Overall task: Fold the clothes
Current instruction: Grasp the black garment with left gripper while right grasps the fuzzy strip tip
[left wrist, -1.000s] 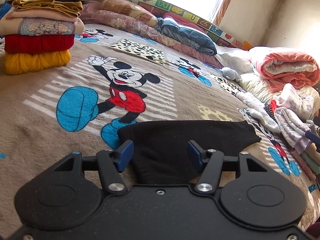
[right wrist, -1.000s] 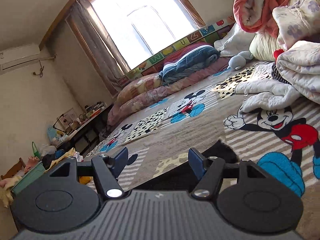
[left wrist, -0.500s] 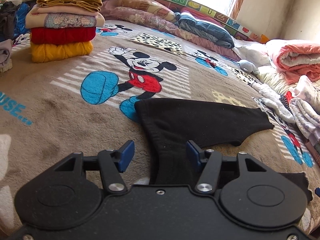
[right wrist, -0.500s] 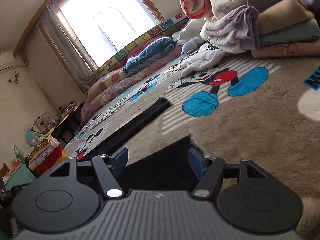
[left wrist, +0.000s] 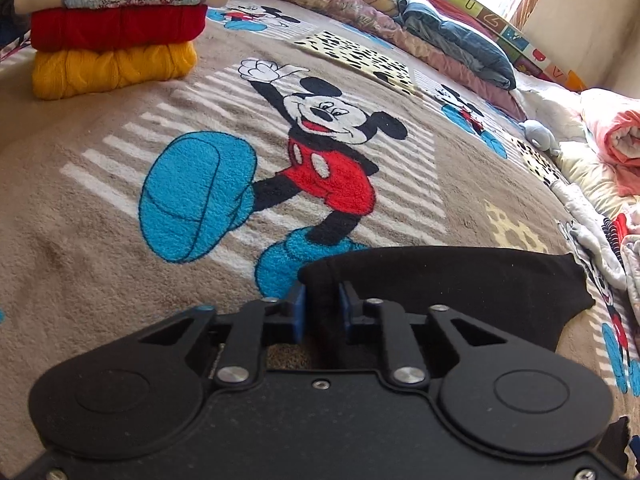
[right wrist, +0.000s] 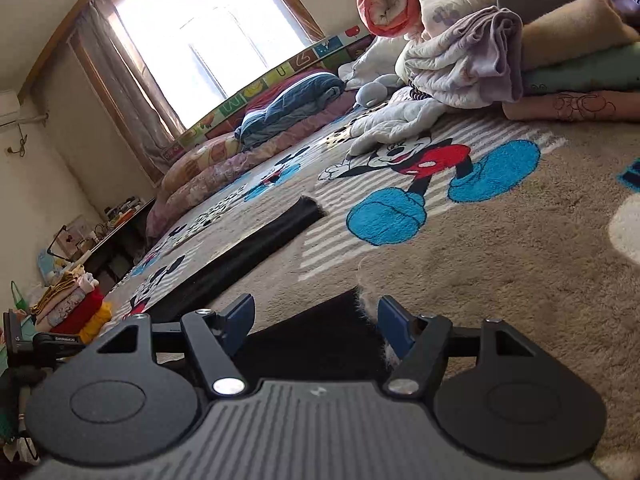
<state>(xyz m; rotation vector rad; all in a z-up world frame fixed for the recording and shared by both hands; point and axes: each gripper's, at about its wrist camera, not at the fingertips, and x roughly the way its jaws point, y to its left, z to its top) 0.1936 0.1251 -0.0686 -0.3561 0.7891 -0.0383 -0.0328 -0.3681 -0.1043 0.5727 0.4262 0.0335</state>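
A black garment (left wrist: 460, 284) lies flat on the Mickey Mouse blanket (left wrist: 120, 264). My left gripper (left wrist: 321, 308) is shut on the garment's near left corner, with cloth pinched between the blue pads. In the right wrist view the same black garment (right wrist: 316, 336) has a corner lying between the fingers of my right gripper (right wrist: 316, 318), which is open just above it. A long black strip of the garment (right wrist: 256, 248) stretches away to the left.
A stack of folded clothes (left wrist: 116, 32) stands at the far left of the bed. A heap of unfolded clothes (right wrist: 500, 52) and a rolled pink quilt (left wrist: 616, 132) lie to the right. Pillows and bedding (left wrist: 440, 36) line the window wall.
My left gripper has closed on the black garment's corner and moved forward. My right gripper stays open and has shifted little over the other corner.
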